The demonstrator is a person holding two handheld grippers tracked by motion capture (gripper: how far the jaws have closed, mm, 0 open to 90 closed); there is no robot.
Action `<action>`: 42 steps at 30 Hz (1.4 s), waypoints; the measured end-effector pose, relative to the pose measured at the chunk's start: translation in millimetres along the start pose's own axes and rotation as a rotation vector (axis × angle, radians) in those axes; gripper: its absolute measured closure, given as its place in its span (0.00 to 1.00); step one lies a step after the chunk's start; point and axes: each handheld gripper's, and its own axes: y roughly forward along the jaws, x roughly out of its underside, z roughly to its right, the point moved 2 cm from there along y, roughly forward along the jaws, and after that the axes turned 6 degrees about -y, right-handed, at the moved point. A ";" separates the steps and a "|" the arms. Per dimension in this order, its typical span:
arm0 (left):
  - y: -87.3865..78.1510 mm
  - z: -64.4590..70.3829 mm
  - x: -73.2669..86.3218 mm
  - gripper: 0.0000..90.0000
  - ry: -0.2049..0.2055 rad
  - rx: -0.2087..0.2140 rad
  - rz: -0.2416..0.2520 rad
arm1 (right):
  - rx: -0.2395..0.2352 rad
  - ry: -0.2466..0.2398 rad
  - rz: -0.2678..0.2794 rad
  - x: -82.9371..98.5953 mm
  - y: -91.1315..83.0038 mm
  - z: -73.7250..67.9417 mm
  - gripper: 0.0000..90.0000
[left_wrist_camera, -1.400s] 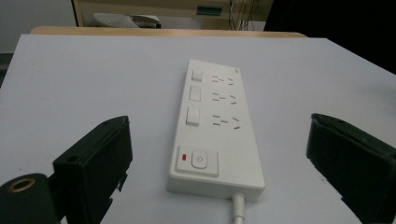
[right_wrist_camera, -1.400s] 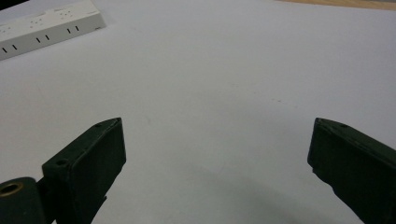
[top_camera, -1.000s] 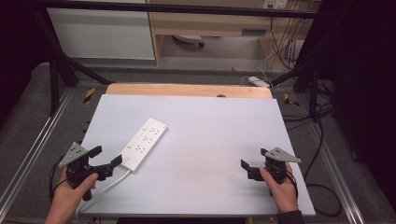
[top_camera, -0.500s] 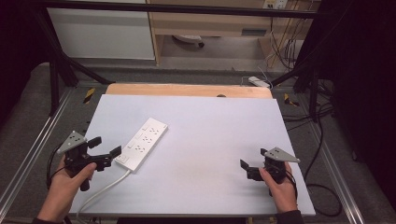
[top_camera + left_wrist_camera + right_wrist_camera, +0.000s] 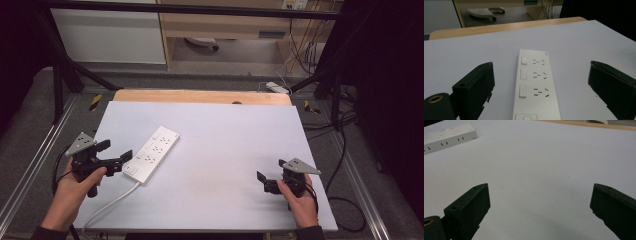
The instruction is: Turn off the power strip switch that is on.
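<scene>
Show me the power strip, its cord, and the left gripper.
power strip (image 5: 535,87), left gripper view, middle of its top face
cord (image 5: 112,202), high view, mid-length
left gripper (image 5: 117,155), high view, between its fingertips

— What differs from a second ago?
— The left claw (image 5: 116,156) sits farther up the counter (image 5: 225,130) now, its jaws spread at the near end of the power strip (image 5: 151,153).
— And the strip?
— Its white cable (image 5: 111,203) lies a little straighter behind it.
</scene>
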 end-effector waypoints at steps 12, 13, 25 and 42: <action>12.3 6.8 -13.9 0.07 0.032 0.001 -0.012 | 0.001 0.001 -0.002 0.4 0.2 1.1 0.03; 12.3 6.8 -13.9 0.07 0.032 0.001 -0.012 | 0.000 0.002 -0.002 0.4 0.0 0.8 0.03; 24.8 11.3 -24.8 0.07 0.044 0.001 -0.003 | -0.005 -0.003 -0.009 0.6 0.0 -0.2 0.03; 45.8 11.2 -31.9 0.07 0.048 -0.008 -0.029 | -0.009 -0.012 -0.016 0.3 0.4 -2.2 0.03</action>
